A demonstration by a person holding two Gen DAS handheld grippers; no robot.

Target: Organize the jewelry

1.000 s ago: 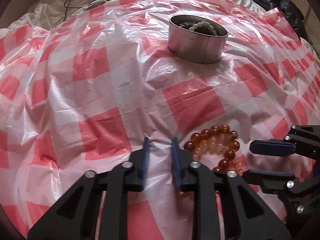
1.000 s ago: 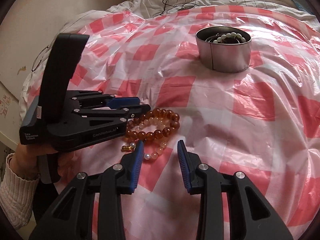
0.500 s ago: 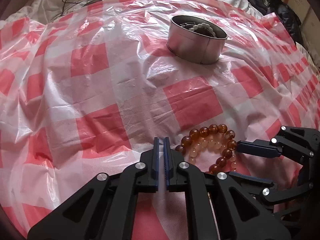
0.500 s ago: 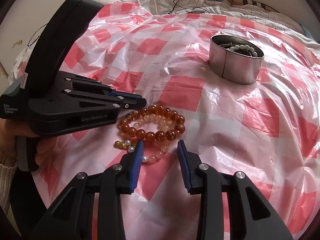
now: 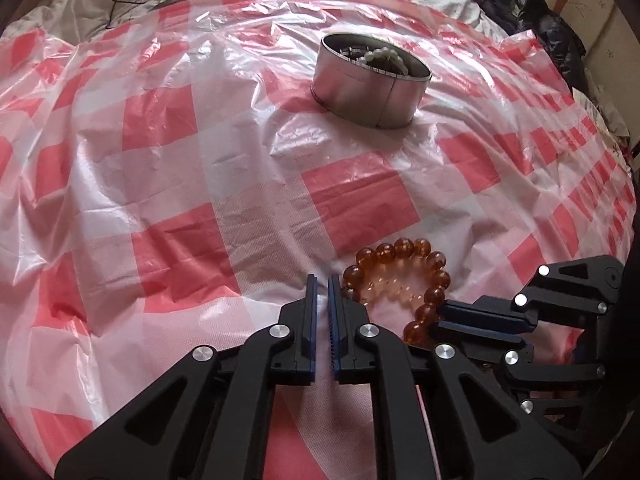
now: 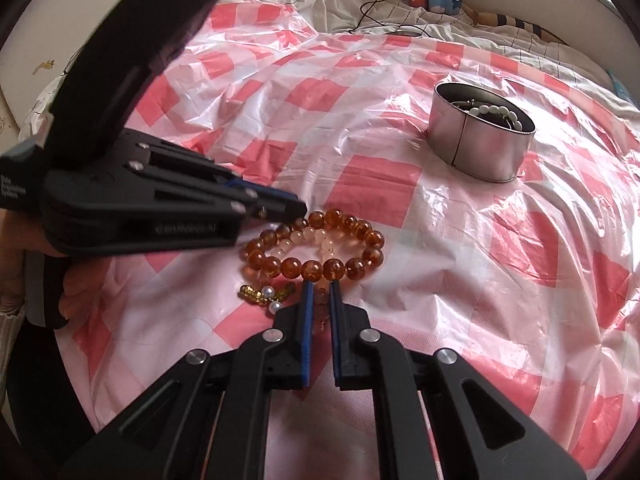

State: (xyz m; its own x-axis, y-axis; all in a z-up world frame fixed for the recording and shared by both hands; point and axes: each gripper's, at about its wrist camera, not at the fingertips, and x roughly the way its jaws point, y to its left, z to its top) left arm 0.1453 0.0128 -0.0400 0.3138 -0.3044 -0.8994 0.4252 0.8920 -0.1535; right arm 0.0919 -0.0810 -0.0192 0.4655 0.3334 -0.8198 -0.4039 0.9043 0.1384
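R jaws closed since prev; pale bracelet (image 6: 320, 240) partly hidden betw them

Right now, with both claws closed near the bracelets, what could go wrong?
1. The right claw seems shut on the pale bead bracelet, which lies inside the amber bracelet; lifting may drag both.
2. The left claw is shut beside the amber beads, so it may knock them.
3. The plastic sheet is wrinkled; beads could slide.

— Do we find any words here that we can read?

— Only small white print on the side of the left gripper (image 6: 280, 210), but it is too blurred; we cannot read any letters.
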